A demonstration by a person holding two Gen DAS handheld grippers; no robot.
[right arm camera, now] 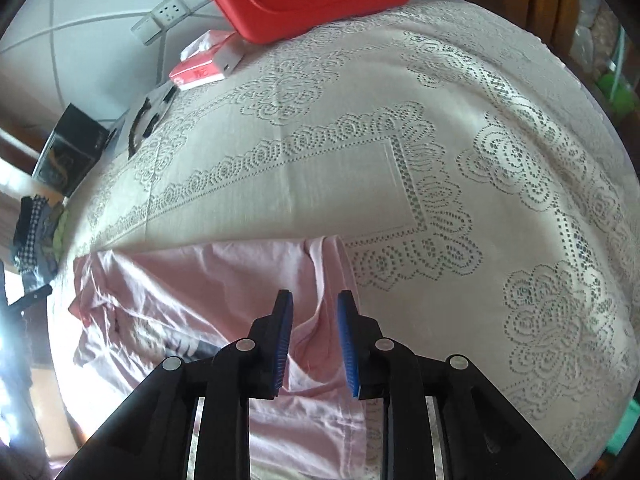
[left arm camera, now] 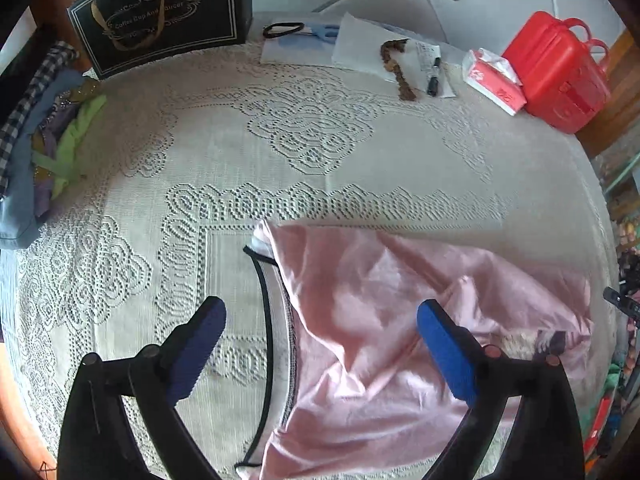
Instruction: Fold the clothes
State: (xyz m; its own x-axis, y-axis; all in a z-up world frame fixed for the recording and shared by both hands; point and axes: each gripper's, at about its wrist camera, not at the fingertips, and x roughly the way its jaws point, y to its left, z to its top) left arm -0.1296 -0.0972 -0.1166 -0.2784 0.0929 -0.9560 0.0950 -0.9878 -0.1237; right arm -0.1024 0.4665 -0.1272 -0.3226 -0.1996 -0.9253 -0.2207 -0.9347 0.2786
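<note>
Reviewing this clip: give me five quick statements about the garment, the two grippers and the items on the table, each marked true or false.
1. The left gripper stands wide open with nothing pinched. True.
2. The pink garment hangs in the air. False: it lies on the lace tablecloth.
3. The red case sits next to the tissue pack. True.
4. The right gripper clamps the garment. False: its jaws stand slightly apart above the cloth.
5. The black gift bag lies flat in the middle of the table. False: it stands upright at the far edge.
</note>
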